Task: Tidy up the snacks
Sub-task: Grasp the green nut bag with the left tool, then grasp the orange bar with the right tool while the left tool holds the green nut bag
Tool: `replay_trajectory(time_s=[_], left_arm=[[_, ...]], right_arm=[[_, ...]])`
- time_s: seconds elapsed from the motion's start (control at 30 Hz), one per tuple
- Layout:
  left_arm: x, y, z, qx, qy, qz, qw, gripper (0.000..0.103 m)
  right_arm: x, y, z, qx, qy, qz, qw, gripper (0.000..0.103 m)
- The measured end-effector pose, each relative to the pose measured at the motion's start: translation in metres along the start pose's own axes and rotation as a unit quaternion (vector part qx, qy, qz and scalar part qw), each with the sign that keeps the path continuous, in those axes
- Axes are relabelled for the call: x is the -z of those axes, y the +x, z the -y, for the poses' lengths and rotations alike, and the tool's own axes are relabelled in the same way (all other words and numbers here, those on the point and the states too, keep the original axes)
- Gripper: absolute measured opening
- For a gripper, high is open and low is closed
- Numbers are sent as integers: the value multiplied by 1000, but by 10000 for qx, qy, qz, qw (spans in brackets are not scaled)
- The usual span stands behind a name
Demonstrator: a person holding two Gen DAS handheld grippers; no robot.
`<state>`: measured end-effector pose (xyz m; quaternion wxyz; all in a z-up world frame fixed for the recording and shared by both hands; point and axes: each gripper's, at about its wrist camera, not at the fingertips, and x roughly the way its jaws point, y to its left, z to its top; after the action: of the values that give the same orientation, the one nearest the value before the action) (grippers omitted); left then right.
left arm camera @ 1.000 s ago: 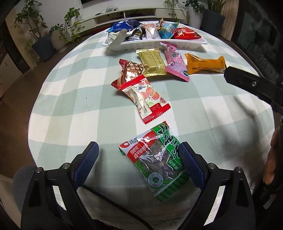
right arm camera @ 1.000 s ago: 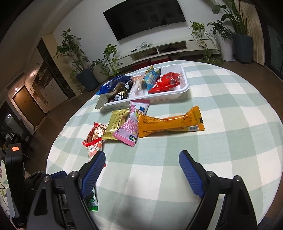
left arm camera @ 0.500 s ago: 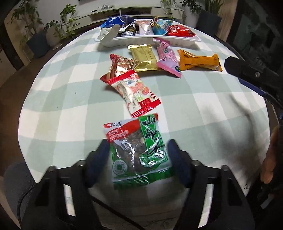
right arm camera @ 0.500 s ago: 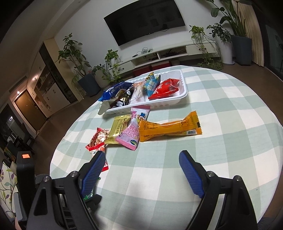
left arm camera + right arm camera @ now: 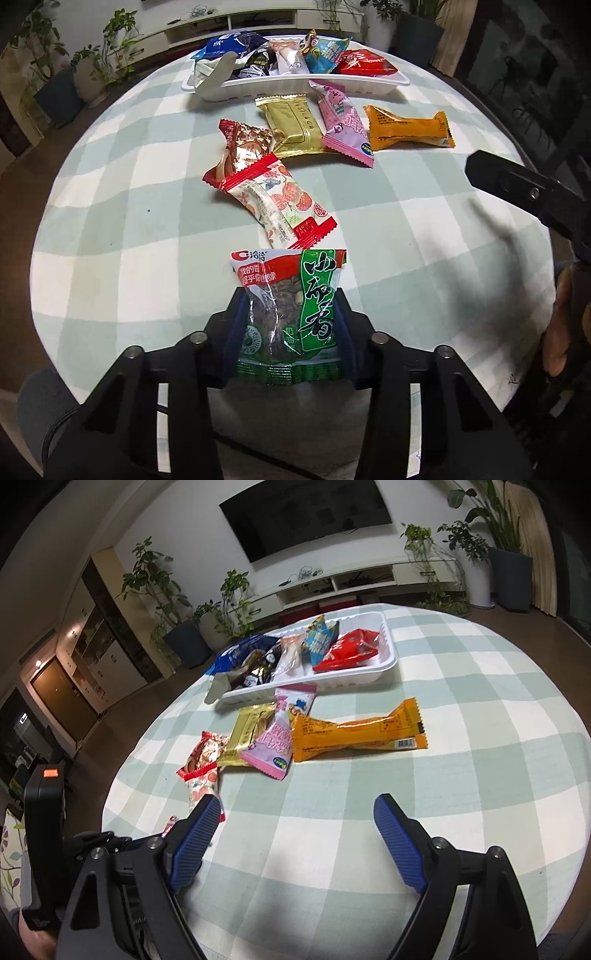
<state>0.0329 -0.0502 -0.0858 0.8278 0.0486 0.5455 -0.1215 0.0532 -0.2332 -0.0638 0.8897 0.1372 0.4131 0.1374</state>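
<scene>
My left gripper [image 5: 290, 314] is shut on a green and red nut packet [image 5: 291, 306] at the near edge of the round table. Beyond it lie a red and white packet [image 5: 280, 203], a brown-red packet [image 5: 243, 144], a gold packet [image 5: 293, 125], a pink packet [image 5: 343, 122] and an orange packet [image 5: 410, 127]. A white tray [image 5: 295, 83] at the far side holds several snacks. My right gripper [image 5: 295, 834] is open and empty above the cloth, short of the orange packet [image 5: 358, 734] and the tray [image 5: 388, 664].
The table has a green and white checked cloth [image 5: 443, 775]. The right gripper's black body [image 5: 524, 192] shows at the right of the left wrist view. The left gripper's body [image 5: 44, 849] is at the lower left of the right wrist view. Potted plants [image 5: 184, 627] stand past the table.
My left gripper has closed its jaws on the green nut packet, which now sits straight between the fingers. The right gripper has risen slightly and stays open.
</scene>
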Motion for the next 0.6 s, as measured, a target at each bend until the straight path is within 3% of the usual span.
replay_trajectory(time_s=[0.17, 0.27, 0.37, 0.43, 0.6], left_arm=[[-2, -2, -14, 263, -119, 6, 9996, 34], [0, -5, -24, 433, -254, 48, 9987, 33], [0, -6, -30, 563, -341, 87, 9978, 33], [0, -7, -33, 633, -382, 123, 9972, 32], [1, -11, -35, 754, -410, 213, 9961, 32]], right_arm=[[-16, -3, -6, 127, -633, -217, 9977, 87], [-26, 4, -8, 323, -1294, -506, 9898, 87], [-37, 15, -13, 488, -2286, -774, 9692, 87], [-42, 26, -17, 549, -2974, -1034, 9476, 86], [-57, 52, -16, 612, -3701, -1569, 9136, 80]])
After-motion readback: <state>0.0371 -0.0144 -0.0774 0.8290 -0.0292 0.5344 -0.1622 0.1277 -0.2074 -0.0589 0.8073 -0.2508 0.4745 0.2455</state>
